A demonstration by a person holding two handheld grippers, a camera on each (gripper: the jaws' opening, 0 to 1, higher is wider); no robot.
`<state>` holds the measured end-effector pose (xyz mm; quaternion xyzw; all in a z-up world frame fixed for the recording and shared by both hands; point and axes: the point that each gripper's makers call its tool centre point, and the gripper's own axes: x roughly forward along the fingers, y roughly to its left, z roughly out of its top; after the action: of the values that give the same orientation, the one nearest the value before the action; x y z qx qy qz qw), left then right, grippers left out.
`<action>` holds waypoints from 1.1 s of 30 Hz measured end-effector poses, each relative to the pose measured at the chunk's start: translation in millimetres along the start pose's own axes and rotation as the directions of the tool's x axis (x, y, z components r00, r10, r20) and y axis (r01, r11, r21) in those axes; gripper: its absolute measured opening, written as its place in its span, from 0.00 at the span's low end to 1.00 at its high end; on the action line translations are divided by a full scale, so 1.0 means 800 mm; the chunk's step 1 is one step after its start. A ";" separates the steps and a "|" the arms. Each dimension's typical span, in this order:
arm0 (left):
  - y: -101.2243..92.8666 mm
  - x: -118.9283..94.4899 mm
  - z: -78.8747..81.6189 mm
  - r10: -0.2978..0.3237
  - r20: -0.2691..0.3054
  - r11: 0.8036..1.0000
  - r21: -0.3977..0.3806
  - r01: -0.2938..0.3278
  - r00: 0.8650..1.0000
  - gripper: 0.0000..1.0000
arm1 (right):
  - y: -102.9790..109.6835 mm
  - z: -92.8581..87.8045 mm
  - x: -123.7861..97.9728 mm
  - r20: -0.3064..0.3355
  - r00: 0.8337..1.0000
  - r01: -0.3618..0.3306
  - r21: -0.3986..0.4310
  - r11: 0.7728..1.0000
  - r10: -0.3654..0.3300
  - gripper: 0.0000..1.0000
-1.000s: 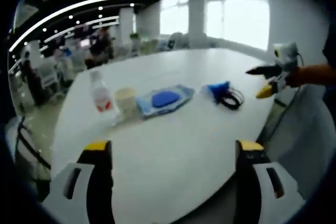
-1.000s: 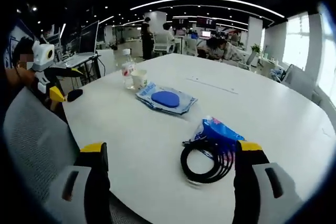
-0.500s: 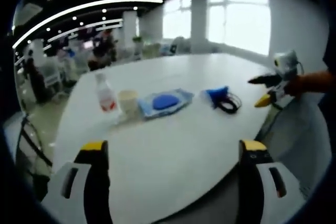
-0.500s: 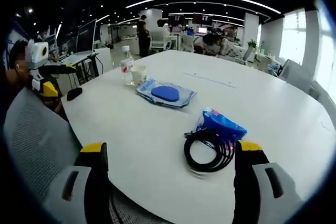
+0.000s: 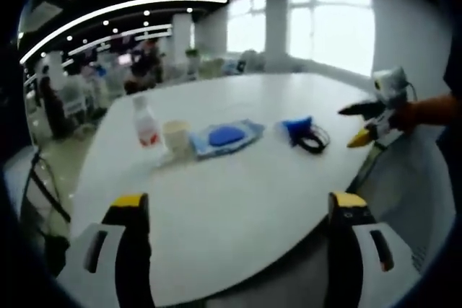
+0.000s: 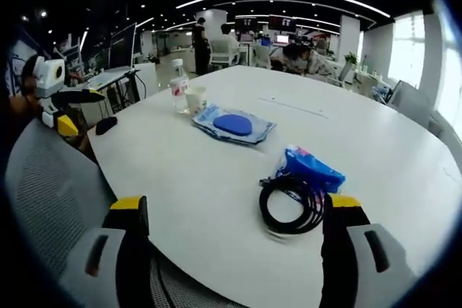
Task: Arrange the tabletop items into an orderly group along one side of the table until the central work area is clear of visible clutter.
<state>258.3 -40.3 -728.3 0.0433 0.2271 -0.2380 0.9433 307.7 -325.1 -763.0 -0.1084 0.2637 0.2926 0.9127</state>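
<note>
— What is on the table [image 6: 404,149] right now?

— Four groups in a loose row. In the right gripper view, a coiled black cable [image 6: 292,205] lies nearest, touching a blue packet [image 6: 312,167] just behind it. Farther along sits a wet-wipe pack [image 6: 234,125] with a blue lid, then a paper cup [image 6: 194,98] and a clear bottle [image 6: 177,86] with a red label, close together near the far edge.

— And the grippers?

— The right gripper [image 6: 234,250] hangs at the near table edge with its jaws spread wide, holding nothing; the cable lies between them in the view, closer to the right one. The left gripper [image 5: 238,250] is also spread and empty, low at its own side of the table, well apart from the items.

— Anything in the way?

— A grey mesh chair back [image 6: 43,200] stands at the table edge. A small dark object [image 6: 105,125], perhaps a mouse, sits near the rim. Beyond the table are desks with monitors [image 6: 119,50] and people [image 6: 201,45] standing and seated.

— Do the grippers see each other?

— Yes. The left gripper view shows the right one at its right side, over the table edge, near the cable.
</note>
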 end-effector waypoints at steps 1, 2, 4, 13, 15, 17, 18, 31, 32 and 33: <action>0.004 0.001 -0.001 0.005 0.002 1.000 -0.005 -0.005 1.000 1.00 | 0.000 0.000 0.000 0.001 1.000 0.000 0.000 1.000 0.000 1.00; 0.004 0.002 -0.001 0.007 0.001 1.000 -0.005 -0.007 1.000 1.00 | 0.000 0.000 0.000 0.000 1.000 0.001 0.000 1.000 -0.001 1.00; 0.003 0.002 0.002 0.004 0.014 1.000 0.005 -0.005 1.000 1.00 | 0.000 -0.001 0.000 -0.001 1.000 0.000 0.003 1.000 0.000 1.00; -0.006 0.005 -0.003 -0.029 -0.003 0.998 0.061 0.030 1.000 1.00 | 0.005 -0.004 0.002 -0.009 1.000 -0.014 -0.011 1.000 0.014 1.00; -0.005 0.005 -0.005 -0.024 -0.010 0.998 0.063 0.024 1.000 1.00 | 0.006 -0.005 0.002 -0.013 1.000 -0.019 -0.013 1.000 0.018 1.00; -0.003 0.004 -0.003 -0.015 -0.001 0.998 0.065 0.015 1.000 1.00 | 0.007 -0.005 0.002 -0.015 1.000 -0.020 -0.021 1.000 0.019 1.00; -0.003 0.004 -0.002 -0.012 0.003 0.998 0.069 0.011 1.000 1.00 | 0.008 -0.005 0.002 -0.016 1.000 -0.021 -0.024 0.999 0.021 1.00; -0.002 0.005 -0.003 -0.014 0.000 0.996 0.086 0.013 1.000 1.00 | 0.006 0.000 -0.001 -0.039 0.999 -0.037 -0.077 0.996 0.034 1.00; -0.003 0.005 -0.003 -0.014 0.004 0.996 0.092 0.013 1.000 1.00 | 0.005 0.001 -0.002 -0.039 0.999 -0.037 -0.084 0.996 0.033 1.00; -0.003 0.005 -0.002 -0.013 0.005 0.996 0.092 0.013 1.000 1.00 | 0.003 0.003 -0.003 -0.040 0.999 -0.035 -0.089 0.995 0.032 1.00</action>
<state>259.6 -43.7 -731.7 0.0844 0.2135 -0.2545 0.9394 305.5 -323.5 -759.6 -0.1505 0.2696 0.3174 0.8966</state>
